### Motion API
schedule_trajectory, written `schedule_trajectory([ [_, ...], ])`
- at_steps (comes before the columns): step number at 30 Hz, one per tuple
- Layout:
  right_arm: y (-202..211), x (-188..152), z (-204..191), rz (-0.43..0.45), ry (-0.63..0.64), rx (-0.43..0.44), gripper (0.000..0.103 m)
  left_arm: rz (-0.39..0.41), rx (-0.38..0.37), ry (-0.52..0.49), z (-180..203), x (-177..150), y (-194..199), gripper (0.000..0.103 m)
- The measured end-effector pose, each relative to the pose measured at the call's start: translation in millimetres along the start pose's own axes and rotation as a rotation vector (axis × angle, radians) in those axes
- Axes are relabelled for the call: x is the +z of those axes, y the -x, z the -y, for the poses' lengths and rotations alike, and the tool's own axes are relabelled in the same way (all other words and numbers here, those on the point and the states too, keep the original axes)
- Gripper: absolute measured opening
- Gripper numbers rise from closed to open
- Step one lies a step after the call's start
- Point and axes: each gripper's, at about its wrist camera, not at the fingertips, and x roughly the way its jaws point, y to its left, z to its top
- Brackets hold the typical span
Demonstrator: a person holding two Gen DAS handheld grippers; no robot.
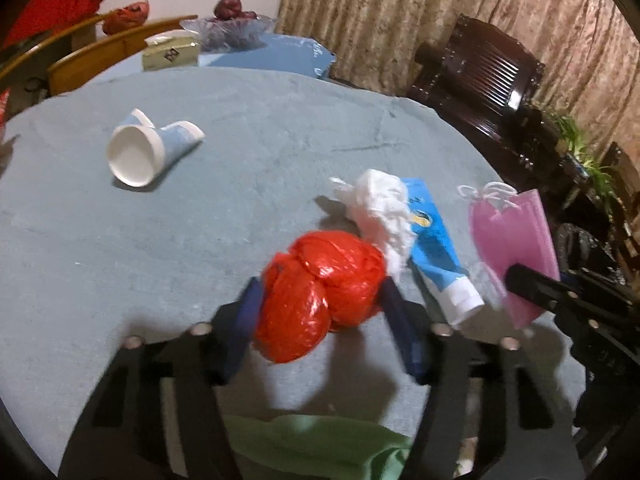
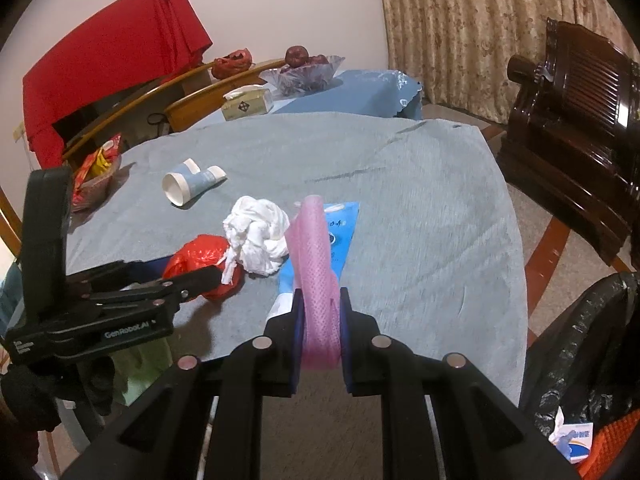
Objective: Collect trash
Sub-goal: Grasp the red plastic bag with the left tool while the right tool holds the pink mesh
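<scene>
A crumpled red plastic bag point(image 1: 320, 288) lies on the blue-grey tablecloth point(image 1: 240, 208), and my left gripper point(image 1: 320, 286) has both blue pads against its sides. In the right wrist view the same bag point(image 2: 200, 256) shows at the left gripper point(image 2: 208, 276) tips. My right gripper point(image 2: 320, 300) is shut on a pink face mask point(image 2: 316, 264), also seen as a pink mask point(image 1: 516, 248) in the right gripper point(image 1: 516, 276). Beside the bag lie a white tissue wad point(image 1: 380, 208) and a blue tube point(image 1: 436, 248). Two paper cups point(image 1: 148, 152) lie tipped over farther back.
A black trash bag point(image 2: 580, 360) hangs open by the table's right edge. A snack basket point(image 2: 96, 176) sits at the left edge. A tissue box point(image 1: 170, 54) and fruit bowl point(image 1: 228, 28) stand on a farther table. A dark wooden armchair point(image 2: 568, 120) stands right.
</scene>
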Motion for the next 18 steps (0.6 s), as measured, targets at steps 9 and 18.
schedule_trajectory([
  [9,6,-1,2,0.007,-0.009,0.003,0.016,0.066,0.002,-0.006,8,1,30,0.048],
  [18,26,3,0,0.041,-0.003,0.014,0.016,0.131,0.054,-0.009,11,6,70,0.048],
])
